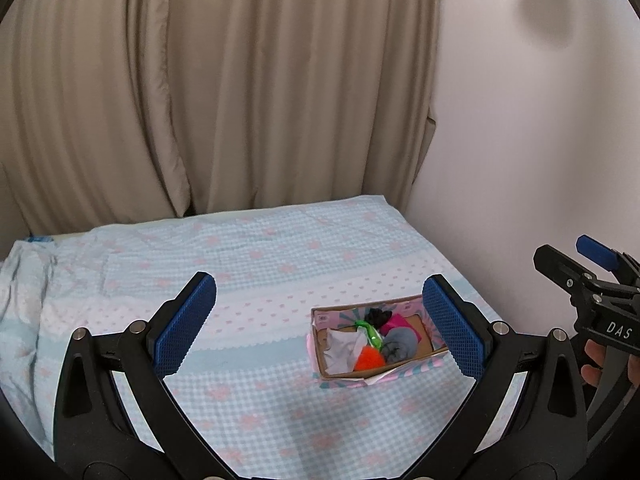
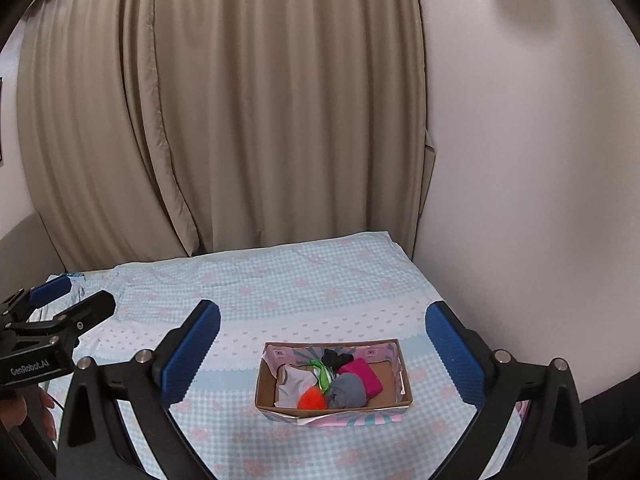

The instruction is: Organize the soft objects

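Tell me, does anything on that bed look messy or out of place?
Mostly tidy: the soft things all sit inside the small cardboard box on the blue checked bedsheet. One oddity: a white flap sticks out under the box's near edge, and the sheet is rumpled at the left.

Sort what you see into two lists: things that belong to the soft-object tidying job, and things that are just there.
Job:
- cardboard box
- white cloth
- orange fluffy piece
- grey bundle
- pink cloth
- black piece
- green piece

Just there:
- checked bedspread
- beige curtain
- wall
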Demonstrator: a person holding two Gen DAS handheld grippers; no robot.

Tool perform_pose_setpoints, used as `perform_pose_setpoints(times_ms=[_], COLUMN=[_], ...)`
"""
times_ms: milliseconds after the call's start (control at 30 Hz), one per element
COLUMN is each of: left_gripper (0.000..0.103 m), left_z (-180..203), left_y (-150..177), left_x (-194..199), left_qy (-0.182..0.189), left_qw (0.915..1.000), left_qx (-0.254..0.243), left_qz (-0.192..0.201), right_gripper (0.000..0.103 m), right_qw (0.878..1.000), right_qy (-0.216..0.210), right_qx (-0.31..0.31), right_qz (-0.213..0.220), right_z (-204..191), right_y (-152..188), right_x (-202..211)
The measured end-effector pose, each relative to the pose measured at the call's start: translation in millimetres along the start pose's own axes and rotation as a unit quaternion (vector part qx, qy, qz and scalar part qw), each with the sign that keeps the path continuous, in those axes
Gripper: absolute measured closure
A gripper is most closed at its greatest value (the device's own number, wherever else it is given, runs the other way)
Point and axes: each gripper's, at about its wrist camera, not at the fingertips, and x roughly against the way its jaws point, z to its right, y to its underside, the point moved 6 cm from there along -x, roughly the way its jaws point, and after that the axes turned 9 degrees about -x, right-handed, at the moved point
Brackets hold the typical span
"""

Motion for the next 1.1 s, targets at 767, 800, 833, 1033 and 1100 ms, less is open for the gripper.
perform_pose_setpoints(times_ms=[767, 800, 833, 1033, 1100], left_gripper=[0.0, 0.0, 0.0, 0.0, 0.0], left_z=[0, 0, 0, -1, -1], left_y=[-8, -8, -9, -9, -10], left_x=[1, 1, 1, 0, 0], left_qy=[-0.02, -0.02, -0.021, -0.02, -0.021], left_qw=[0.9997, 0.9997, 0.9997, 0.9997, 0.9996], left_qx=[-0.002, -0.003, -0.003, -0.003, -0.002], left_qz=[0.012, 0.012, 0.013, 0.014, 0.015], right_gripper=[0.001, 0.001, 0.001, 0.001, 0.001], right_qw=[1.0, 1.0, 1.0, 1.0, 1.0], right_qy=[-0.009, -0.009, -0.009, -0.008, -0.007], right_qx=[-0.008, -0.007, -0.007, -0.003, -0.002], right_qz=[0.009, 0.009, 0.01, 0.012, 0.012], right_z=[-2, -2, -2, -2, -2], right_y=[-5, -5, -6, -9, -10], right_x=[0, 0, -1, -4, -6])
